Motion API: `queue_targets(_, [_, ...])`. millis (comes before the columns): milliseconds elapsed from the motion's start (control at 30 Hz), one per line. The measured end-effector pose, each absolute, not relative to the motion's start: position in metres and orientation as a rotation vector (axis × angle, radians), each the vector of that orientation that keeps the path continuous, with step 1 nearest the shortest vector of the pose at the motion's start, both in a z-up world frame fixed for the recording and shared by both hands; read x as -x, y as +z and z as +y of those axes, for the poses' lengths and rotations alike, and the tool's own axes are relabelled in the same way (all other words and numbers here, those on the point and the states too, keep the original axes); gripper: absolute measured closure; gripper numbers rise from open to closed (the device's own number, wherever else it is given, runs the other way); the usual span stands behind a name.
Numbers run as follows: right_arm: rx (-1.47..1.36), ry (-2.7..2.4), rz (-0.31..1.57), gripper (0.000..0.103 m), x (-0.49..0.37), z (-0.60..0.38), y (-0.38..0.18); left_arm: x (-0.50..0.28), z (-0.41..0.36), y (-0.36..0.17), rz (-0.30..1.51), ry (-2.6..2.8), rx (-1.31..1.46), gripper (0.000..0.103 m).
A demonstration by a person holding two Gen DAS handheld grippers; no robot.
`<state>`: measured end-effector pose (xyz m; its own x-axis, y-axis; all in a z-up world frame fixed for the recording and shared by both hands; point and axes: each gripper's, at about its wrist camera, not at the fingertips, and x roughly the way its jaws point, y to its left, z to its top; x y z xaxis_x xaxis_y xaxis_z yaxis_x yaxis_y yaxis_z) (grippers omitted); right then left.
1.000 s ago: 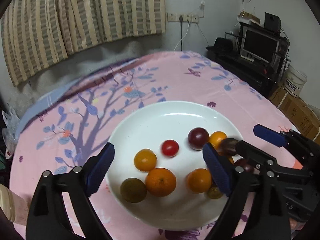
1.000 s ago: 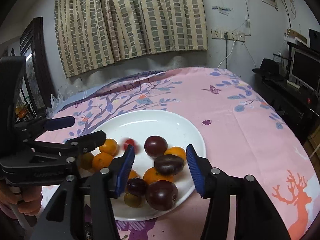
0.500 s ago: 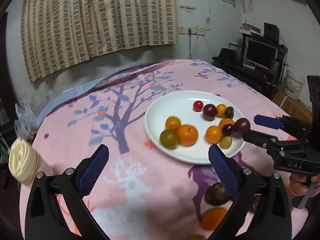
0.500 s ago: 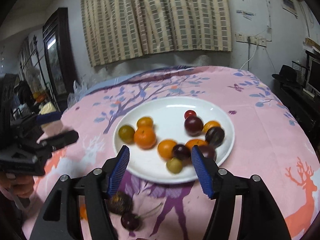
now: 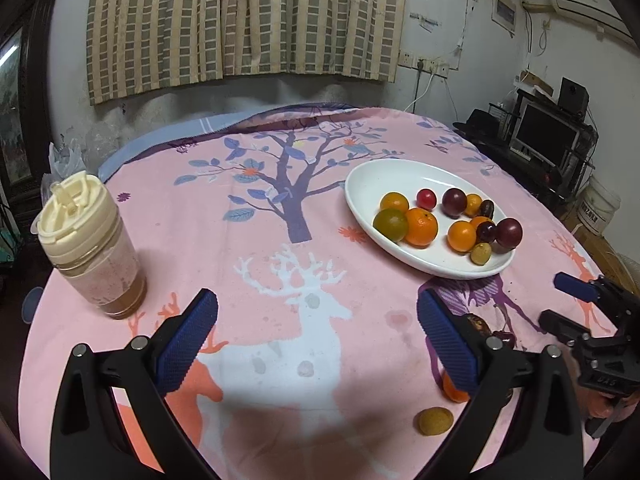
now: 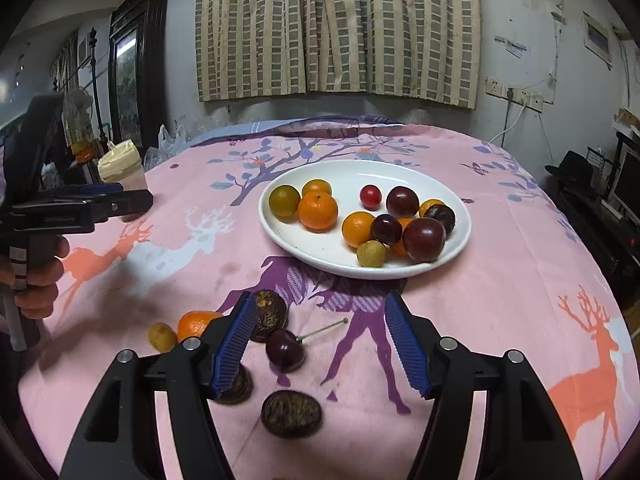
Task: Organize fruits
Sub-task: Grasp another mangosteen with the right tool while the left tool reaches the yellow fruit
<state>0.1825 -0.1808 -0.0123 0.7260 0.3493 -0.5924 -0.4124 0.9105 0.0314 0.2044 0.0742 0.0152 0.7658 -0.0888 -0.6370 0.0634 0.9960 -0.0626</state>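
A white plate (image 6: 462,240) holds several oranges, plums and small fruits; it also shows in the left wrist view (image 5: 362,188). Loose fruit lies on the pink cloth near me: a cherry with stem (image 6: 285,350), dark wrinkled fruits (image 6: 291,407) (image 6: 270,314), a small orange (image 6: 196,322) and a small yellow-brown fruit (image 6: 162,336) (image 5: 435,421). My right gripper (image 6: 320,344) is open and empty, just above the cherry. My left gripper (image 5: 316,344) is open and empty over the white deer print, well short of the plate.
A jar with a cream lid (image 5: 90,244) stands at the table's left edge. The round table is covered by a pink cloth with deer and tree prints (image 5: 288,184). A TV stand (image 5: 552,140) and bucket are to the right, beyond the table.
Both grippers have pulled back from over the plate toward the table's near edge, and stayed open. The loose fruits near the edge have come into view.
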Motion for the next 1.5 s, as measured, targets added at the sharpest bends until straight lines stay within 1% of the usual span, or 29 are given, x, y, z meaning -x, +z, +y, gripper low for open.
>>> queue_targets(133, [0.038, 0.488, 0.714, 0.036, -0.166, -0.191, -0.019, -0.198, 0.077, 0.014, 0.699, -0.095, 0.054, 0.005])
queue_targets(333, [0.184, 0.456, 0.794, 0.036, -0.148, -0.176, -0.034, -0.193, 0.078, 0.008, 0.715, -0.1, 0.043, 0.005])
queue_targets(433, [0.197, 0.446, 0.848, 0.037, -0.154, -0.173, -0.043, -0.191, 0.08, 0.006, 0.721, -0.093, 0.039, 0.005])
queue_targets(467, [0.195, 0.436, 0.873, 0.04, -0.158, -0.173, -0.046, -0.191, 0.081, 0.005, 0.723, -0.091, 0.04, 0.005])
queue_targets(500, [0.19, 0.433, 0.897, 0.042, -0.161, -0.173, -0.05, -0.19, 0.082, 0.004, 0.727, -0.088, 0.043, 0.005])
queue_targets(667, [0.167, 0.453, 0.944, 0.046, -0.169, -0.173, -0.057, -0.191, 0.086, -0.001, 0.744, -0.089, 0.056, 0.005])
queue_targets(767, [0.179, 0.45, 0.945, 0.055, -0.171, -0.171, -0.058, -0.191, 0.086, -0.003, 0.753, -0.08, 0.054, 0.005])
queue_targets(800, [0.183, 0.448, 0.945, 0.062, -0.173, -0.17, -0.057, -0.191, 0.087, -0.004, 0.754, -0.078, 0.054, 0.005])
queue_targets(833, [0.188, 0.447, 0.943, 0.065, -0.174, -0.169, -0.057, -0.191, 0.088, -0.005, 0.757, -0.077, 0.055, 0.005])
queue_targets(933, [0.134, 0.468, 0.944, 0.066, -0.177, -0.175, -0.056, -0.19, 0.088, -0.007, 0.771, -0.101, 0.058, 0.005])
queue_targets(1067, [-0.122, 0.547, 0.938, 0.065, -0.187, -0.203, -0.055, -0.185, 0.072, -0.016, 0.838, -0.337, 0.07, 0.006])
queue_targets(1100, [-0.158, 0.545, 0.943, 0.065, -0.189, -0.208, -0.057, -0.183, 0.066, -0.018, 0.85, -0.39, 0.065, 0.009])
queue_targets(1167, [-0.198, 0.543, 0.956, 0.065, -0.192, -0.213, -0.06, -0.178, 0.048, -0.026, 0.875, -0.453, -0.009, 0.037])
queue_targets(1200, [-0.206, 0.547, 0.955, 0.065, -0.193, -0.214, -0.06, -0.177, 0.04, -0.031, 0.897, -0.468, -0.042, 0.042])
queue_targets(1233, [-0.207, 0.552, 0.952, 0.065, -0.192, -0.213, -0.059, -0.177, 0.033, -0.036, 0.915, -0.476, -0.066, 0.049])
queue_targets(1267, [-0.205, 0.556, 0.95, 0.065, -0.192, -0.212, -0.059, -0.176, 0.028, -0.04, 0.928, -0.483, -0.09, 0.051])
queue_targets(1433, [-0.229, 0.575, 0.952, 0.065, -0.193, -0.213, -0.06, -0.17, 0.014, -0.045, 0.928, -0.531, -0.129, 0.052])
queue_targets(1500, [-0.23, 0.576, 0.952, 0.065, -0.193, -0.213, -0.059, -0.171, 0.012, -0.047, 0.938, -0.544, -0.138, 0.054])
